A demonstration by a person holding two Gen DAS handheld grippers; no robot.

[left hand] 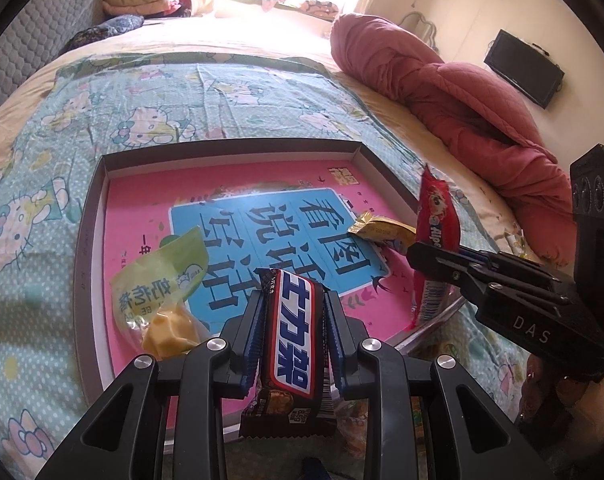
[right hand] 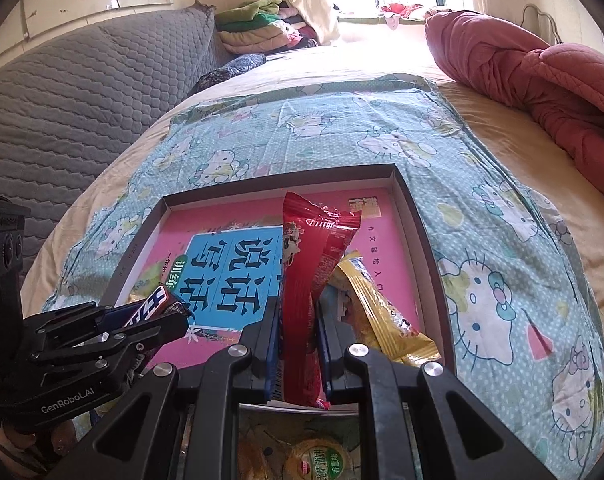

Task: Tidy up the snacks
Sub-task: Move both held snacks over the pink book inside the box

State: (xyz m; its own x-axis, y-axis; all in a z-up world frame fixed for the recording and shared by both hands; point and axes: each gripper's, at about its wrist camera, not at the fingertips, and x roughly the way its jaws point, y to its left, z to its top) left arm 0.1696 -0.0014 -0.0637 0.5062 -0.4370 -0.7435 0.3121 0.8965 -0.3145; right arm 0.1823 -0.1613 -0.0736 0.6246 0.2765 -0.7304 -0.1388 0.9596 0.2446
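two wrappers in tongs: "士力架" bar (left hand: 291, 336), red "alpe…" packet (right hand: 302, 304)

The chocolate bar (left hand: 291, 332) and the red snack packet (right hand: 308, 280) are wrapped in glossy, crinkled plastic film, as is the yellow packet (right hand: 382, 312). The shallow box (left hand: 97, 216) is matt cardboard with a smooth printed pink paper floor. It lies on printed woven cloth (right hand: 482, 208); the pink quilt (left hand: 482, 108) is stitched, padded fabric.

A home bedroom: bed (right hand: 482, 92) with cartoon-cat sheet (right hand: 342, 136), rumpled pink quilt (left hand: 442, 92), wall-mounted television (left hand: 524, 68).
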